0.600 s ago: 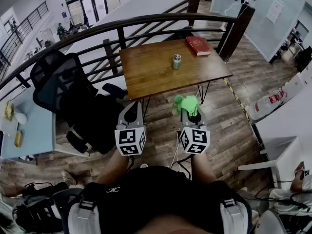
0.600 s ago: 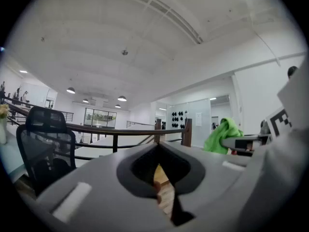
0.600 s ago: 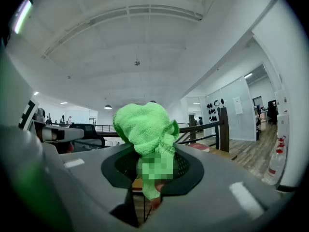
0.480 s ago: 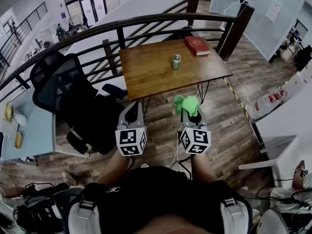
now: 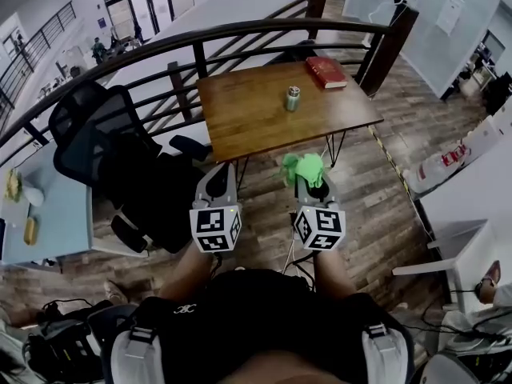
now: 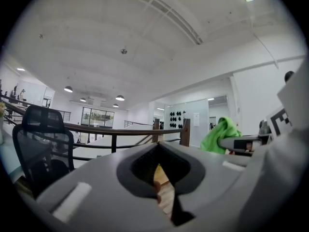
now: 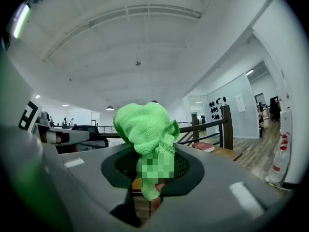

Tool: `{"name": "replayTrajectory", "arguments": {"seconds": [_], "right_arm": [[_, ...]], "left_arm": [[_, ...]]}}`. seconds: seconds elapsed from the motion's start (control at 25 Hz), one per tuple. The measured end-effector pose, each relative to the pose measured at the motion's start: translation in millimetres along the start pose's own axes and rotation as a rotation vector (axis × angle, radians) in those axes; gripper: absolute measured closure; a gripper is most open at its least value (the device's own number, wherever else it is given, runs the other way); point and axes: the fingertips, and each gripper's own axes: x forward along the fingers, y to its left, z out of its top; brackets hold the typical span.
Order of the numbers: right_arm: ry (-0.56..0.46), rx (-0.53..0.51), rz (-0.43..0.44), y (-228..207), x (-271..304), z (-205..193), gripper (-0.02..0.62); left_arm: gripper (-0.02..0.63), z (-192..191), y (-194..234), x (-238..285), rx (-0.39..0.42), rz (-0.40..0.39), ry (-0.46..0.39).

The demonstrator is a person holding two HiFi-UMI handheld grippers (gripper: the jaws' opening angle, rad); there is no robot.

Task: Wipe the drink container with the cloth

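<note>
The drink container (image 5: 293, 98), a small green-grey metal cylinder, stands upright on the wooden table (image 5: 248, 118), toward its right half. Both grippers hang in the air short of the table's near edge, well apart from the container. My right gripper (image 5: 307, 179) is shut on a bunched bright green cloth (image 5: 302, 168), which sticks up out of the jaws (image 7: 145, 129). My left gripper (image 5: 218, 178) is shut with nothing in it. From the left gripper view the cloth (image 6: 219, 134) shows at the right.
A red book (image 5: 327, 72) lies at the table's far right corner. A dark curved railing (image 5: 240, 37) runs behind the table. A black office chair (image 5: 100, 138) stands left of it, beside a light blue desk (image 5: 48, 214). Wood-plank floor lies below.
Almost nothing: both grippers and the cloth have edged slightly toward the table, and the view has shifted a little.
</note>
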Motion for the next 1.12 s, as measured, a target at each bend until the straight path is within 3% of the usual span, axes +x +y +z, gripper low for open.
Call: {"name": "replayTrajectory", "arguments": {"seconds": [0.6,1.12], "right_arm": [[0.003,0.007,-0.047,51,4,-19,0.5],[-0.009,0.01,-0.056,51,44,-23,0.5]], "left_arm": [[0.555,-17,48,-3,-0.009,-0.063,0.026],[0.555,-25,72,25,0.014,-0.081,0.03]]}}
